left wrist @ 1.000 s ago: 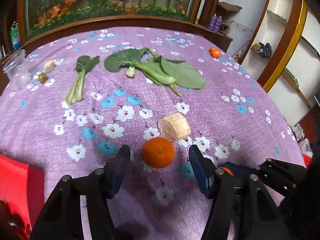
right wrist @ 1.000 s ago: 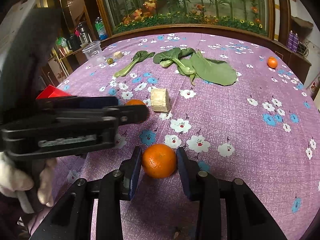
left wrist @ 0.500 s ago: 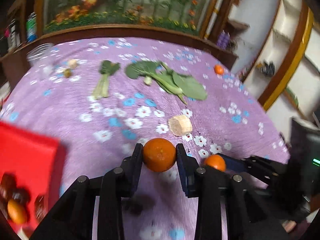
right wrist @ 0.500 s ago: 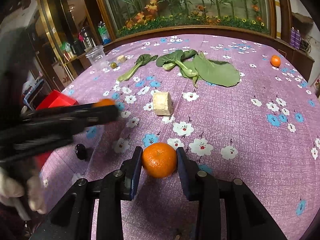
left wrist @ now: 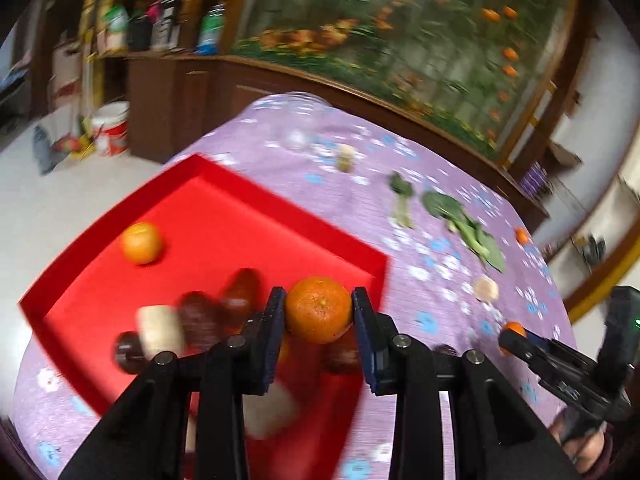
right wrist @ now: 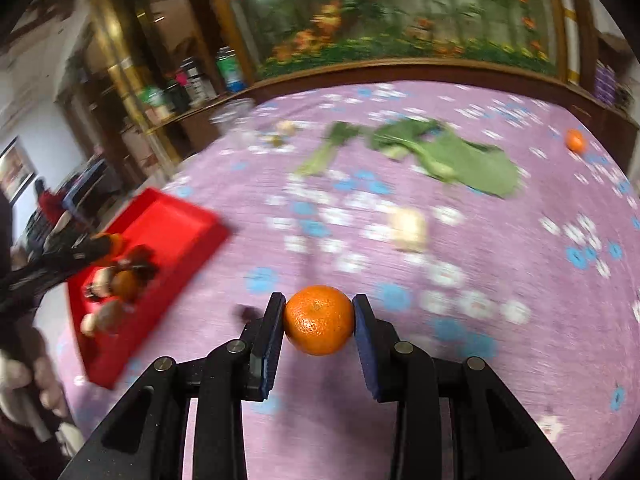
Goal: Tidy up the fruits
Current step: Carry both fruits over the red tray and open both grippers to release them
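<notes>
The left gripper [left wrist: 319,312] has its two blue pads pressed against the sides of a mandarin [left wrist: 319,309], which sits squarely between the fingertips with its dimpled end facing the camera; the fruit hangs over the near right corner of a red tray [left wrist: 120,240]. In that tray lie another mandarin [left wrist: 141,242] toward the far left, several dark reddish-brown fruits [left wrist: 240,292] too blurred to name, and a pale cylindrical piece [left wrist: 160,330] beside them. The right gripper [right wrist: 319,320] is likewise clamped on a second mandarin [right wrist: 319,319], held centred between its blue pads above the purple flowered tablecloth [right wrist: 520,380], clear of the cloth. To the left of this gripper the red tray [right wrist: 168,224] lies near the table's left edge, and the left gripper [right wrist: 76,250] reaches in over it from the left. Farther out on the cloth, a pale cut chunk [right wrist: 408,226] lies beyond the right gripper's fingers; past it are leafy green stalks [right wrist: 460,160], and a third loose mandarin [right wrist: 575,140] sits alone at the far right. In the left wrist view the right gripper [left wrist: 516,336] shows at the right edge with orange fruit at its tip.
</notes>
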Demonstrator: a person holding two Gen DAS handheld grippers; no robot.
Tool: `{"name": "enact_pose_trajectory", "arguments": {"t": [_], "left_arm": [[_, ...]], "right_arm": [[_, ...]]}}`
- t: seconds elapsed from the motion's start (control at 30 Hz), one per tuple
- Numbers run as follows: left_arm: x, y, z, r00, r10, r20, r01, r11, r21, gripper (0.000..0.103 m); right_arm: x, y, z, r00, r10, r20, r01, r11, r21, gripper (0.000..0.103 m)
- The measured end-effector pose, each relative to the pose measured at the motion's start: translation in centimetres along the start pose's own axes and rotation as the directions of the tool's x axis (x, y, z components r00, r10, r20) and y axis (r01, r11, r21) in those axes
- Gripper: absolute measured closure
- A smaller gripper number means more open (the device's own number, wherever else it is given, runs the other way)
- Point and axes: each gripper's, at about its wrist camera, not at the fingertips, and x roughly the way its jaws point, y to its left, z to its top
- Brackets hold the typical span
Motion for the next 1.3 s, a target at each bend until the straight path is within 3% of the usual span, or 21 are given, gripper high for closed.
{"name": "enact_pose_trajectory", "arguments": {"t": [0.17, 0.3, 0.53, 0.67, 0.77, 0.87, 1.03, 1.17, 1.3], "left_arm": [[-0.9, 4.2, 0.3, 0.996, 0.084, 0.036, -0.081, 0.995, -0.065, 0.071], [-1.3, 7.3, 0.7, 0.986, 0.159, 0.059, -0.153, 0.983, -0.097, 0.071], [-0.1, 10.3, 1.5, 0.990, 0.138, 0.028, -0.133, 0.981, -0.140, 0.071], [0.3, 11.1, 1.2, 0.995, 0.102, 0.020, -0.098, 0.982, -0.164, 0.068], [0.1, 11.4, 1.2, 0.997, 0.078, 0.030, -0.071, 0.980, -0.187, 0.057], [-0.2, 11.5, 1.3, 0.998, 0.056, 0.041, -0.046, 0.979, -0.197, 0.049], [-1.6, 11.2, 1.4, 0.997, 0.029, 0.071, -0.013, 0.976, -0.219, 0.046], [-2.8, 10.1, 1.6, 0.995, 0.014, 0.094, 0.006, 0.977, -0.211, 0.040], [-3.8, 7.8, 1.4, 0.995, -0.014, 0.101, 0.031, 0.985, -0.172, 0.036]], "right_arm": [[2.0, 5.4, 2.1, 0.997, 0.071, -0.041, -0.074, 0.995, -0.073, 0.066], [6.3, 10.7, 3.9, 0.991, 0.095, -0.098, -0.107, 0.985, -0.132, 0.066], [12.5, 13.5, 5.3, 0.980, 0.087, -0.179, -0.109, 0.987, -0.117, 0.066], [13.7, 14.1, 5.1, 0.979, 0.065, -0.194, -0.093, 0.986, -0.138, 0.065], [13.8, 14.5, 5.0, 0.980, 0.058, -0.189, -0.085, 0.986, -0.142, 0.064], [14.2, 14.7, 5.2, 0.979, 0.063, -0.192, -0.090, 0.986, -0.139, 0.056], [12.7, 14.9, 5.4, 0.986, 0.072, -0.150, -0.093, 0.986, -0.139, 0.055], [9.9, 14.0, 5.6, 0.992, 0.090, -0.092, -0.100, 0.989, -0.113, 0.054], [5.6, 10.9, 4.6, 0.996, 0.084, -0.015, -0.084, 0.996, -0.036, 0.045]]}}
